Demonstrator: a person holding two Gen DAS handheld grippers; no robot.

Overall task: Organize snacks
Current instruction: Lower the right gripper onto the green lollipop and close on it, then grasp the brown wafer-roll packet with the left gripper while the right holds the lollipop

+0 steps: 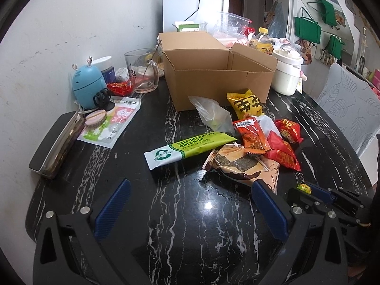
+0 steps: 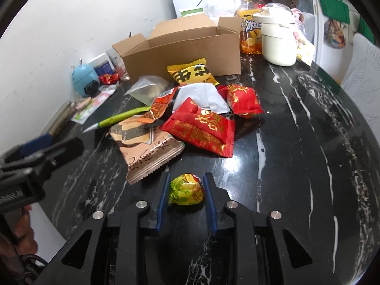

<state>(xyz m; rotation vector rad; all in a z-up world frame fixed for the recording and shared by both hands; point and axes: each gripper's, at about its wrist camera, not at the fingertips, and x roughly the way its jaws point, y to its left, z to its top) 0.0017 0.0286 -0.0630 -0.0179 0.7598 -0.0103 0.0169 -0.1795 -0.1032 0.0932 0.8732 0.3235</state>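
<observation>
Open cardboard box [image 2: 185, 47] standing upright at back of black marble table [image 2: 296, 142], flaps raised. Snack packets lying heaped before it: yellow packet [image 2: 190, 72] leaning against box front; two red packets [image 2: 201, 128] lying flat, overlapping white wrapper [image 2: 204, 96]; green-white stick pack [image 1: 190, 148] lying flat beside brown seaweed-snack packet [image 2: 147, 147]. Small round yellow-green wrapped sweet [image 2: 186, 189] sitting apart, nearest, on tabletop.

Ahead of the jaws, the white packet [image 2: 204, 97] lies mostly hidden under the red packets [image 2: 201, 128]. Left of the jaws, the other gripper [image 2: 35, 152] is blurred and cut by the edge.
</observation>
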